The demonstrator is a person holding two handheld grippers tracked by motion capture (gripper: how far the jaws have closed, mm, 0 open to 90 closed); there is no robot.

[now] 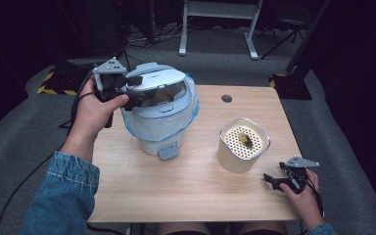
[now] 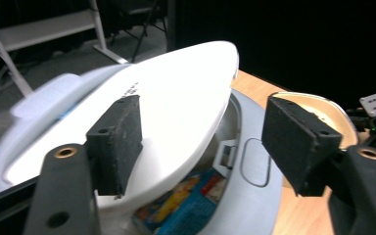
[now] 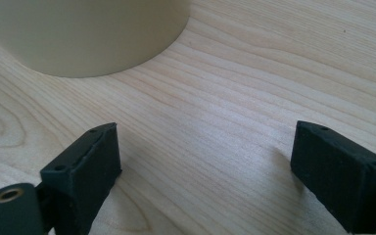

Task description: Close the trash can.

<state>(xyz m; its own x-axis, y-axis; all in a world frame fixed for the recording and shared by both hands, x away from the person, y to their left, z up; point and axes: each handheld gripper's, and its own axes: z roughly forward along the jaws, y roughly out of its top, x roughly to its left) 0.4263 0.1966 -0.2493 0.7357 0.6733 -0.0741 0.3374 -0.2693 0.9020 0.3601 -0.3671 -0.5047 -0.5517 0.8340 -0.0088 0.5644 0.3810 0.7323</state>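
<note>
Left hand-held gripper point(image 2: 203, 142) at bin lid
Jaws apart, white lid point(image 2: 176, 98) between them, partly raised; colourful packaging point(image 2: 186, 205) inside at 6 o'clock; worktop point(image 2: 254, 85) at 2 o'clock; cream container point(image 2: 323, 110) at 3 o'clock.

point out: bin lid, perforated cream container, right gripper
bin lid point(image 1: 157, 81): high view, on the raised white lid's top surface.
perforated cream container point(image 1: 235, 159): high view, on its front wall.
right gripper point(image 3: 203, 166): right gripper view, midway between its two open black jaws, over bare table.
</note>
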